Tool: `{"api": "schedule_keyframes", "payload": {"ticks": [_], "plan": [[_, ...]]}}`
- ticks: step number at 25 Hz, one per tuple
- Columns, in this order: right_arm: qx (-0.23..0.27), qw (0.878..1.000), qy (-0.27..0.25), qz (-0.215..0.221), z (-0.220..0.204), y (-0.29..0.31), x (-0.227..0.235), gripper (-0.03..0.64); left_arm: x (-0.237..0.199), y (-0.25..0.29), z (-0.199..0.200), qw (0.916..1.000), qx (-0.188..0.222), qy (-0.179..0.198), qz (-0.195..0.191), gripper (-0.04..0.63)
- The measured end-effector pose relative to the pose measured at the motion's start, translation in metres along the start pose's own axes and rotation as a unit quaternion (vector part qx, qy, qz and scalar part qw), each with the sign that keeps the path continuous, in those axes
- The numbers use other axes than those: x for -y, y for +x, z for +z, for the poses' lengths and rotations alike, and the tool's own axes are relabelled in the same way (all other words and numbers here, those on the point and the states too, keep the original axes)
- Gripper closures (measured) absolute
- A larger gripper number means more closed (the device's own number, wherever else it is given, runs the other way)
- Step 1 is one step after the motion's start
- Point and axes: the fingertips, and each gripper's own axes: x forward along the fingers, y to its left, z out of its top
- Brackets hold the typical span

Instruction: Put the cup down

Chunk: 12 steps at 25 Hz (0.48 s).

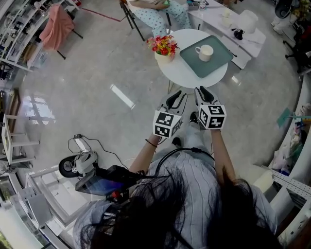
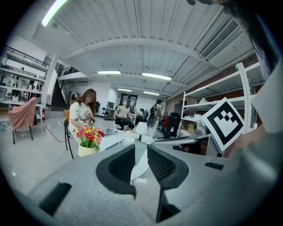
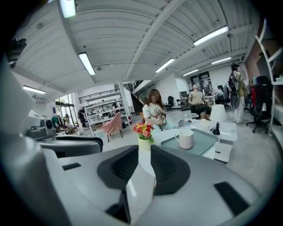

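Observation:
A white cup (image 1: 205, 52) stands upright on a green tray (image 1: 216, 63) on the round white table (image 1: 178, 74). In the right gripper view the cup (image 3: 185, 138) is well ahead on that tray (image 3: 205, 142). My left gripper (image 1: 176, 95) and right gripper (image 1: 201, 91) hang side by side in the air on the near side of the table, short of its edge. Neither touches anything. The left gripper's (image 2: 141, 152) jaws stand a narrow gap apart with nothing between them. The right gripper's (image 3: 144, 155) jaws show the same narrow, empty gap.
A pot of red and yellow flowers (image 1: 164, 47) stands at the table's left edge. A person sits on a chair (image 1: 160, 14) beyond it. A white side table (image 1: 252, 44) lies to the right, a pink-draped chair (image 1: 56, 26) far left, a cart with cables (image 1: 82, 163) behind me.

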Motion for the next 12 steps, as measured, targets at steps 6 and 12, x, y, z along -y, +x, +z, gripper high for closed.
{"api": "schedule_keyframes", "payload": {"ticks": [6,12], "plan": [[0.003,1.000,-0.001,-0.003,-0.010,-0.026,-0.019,0.527,0.011,-0.024,-0.007,1.0000,0.001,-0.003,-0.003,0.515],[0.003,1.000,0.004,-0.010,-0.019,-0.051,-0.022,0.532,0.030,-0.035,-0.008,0.9999,0.005,0.000,-0.013,0.515]]}}
